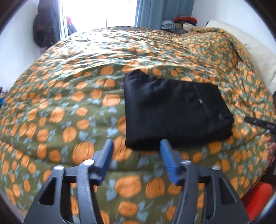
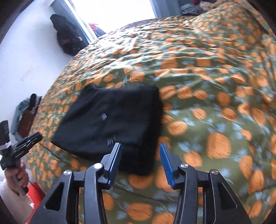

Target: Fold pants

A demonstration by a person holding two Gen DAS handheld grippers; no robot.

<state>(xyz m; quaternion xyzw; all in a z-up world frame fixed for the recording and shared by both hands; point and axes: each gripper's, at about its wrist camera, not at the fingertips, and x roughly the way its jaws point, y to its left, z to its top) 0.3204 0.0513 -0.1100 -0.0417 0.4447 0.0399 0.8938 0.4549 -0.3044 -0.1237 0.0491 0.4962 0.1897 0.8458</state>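
We see the pants (image 1: pixel 174 110) folded on the bed (image 1: pixel 69 103), centre frame; our left gripper (image 1: pixel 136 161) and right gripper (image 2: pixel 140 163) both hang open, empty, above the quilt.

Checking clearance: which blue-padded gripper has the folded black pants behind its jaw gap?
The right gripper: the folded black pants fill its gap; the left gripper mostly frames quilt.

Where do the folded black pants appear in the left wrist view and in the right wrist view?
Left wrist view: folded black pants, right of centre on the bedspread.
Right wrist view: the pants lie left of centre, just above the blue fingers.
Shared landmark: the bright window at the top.
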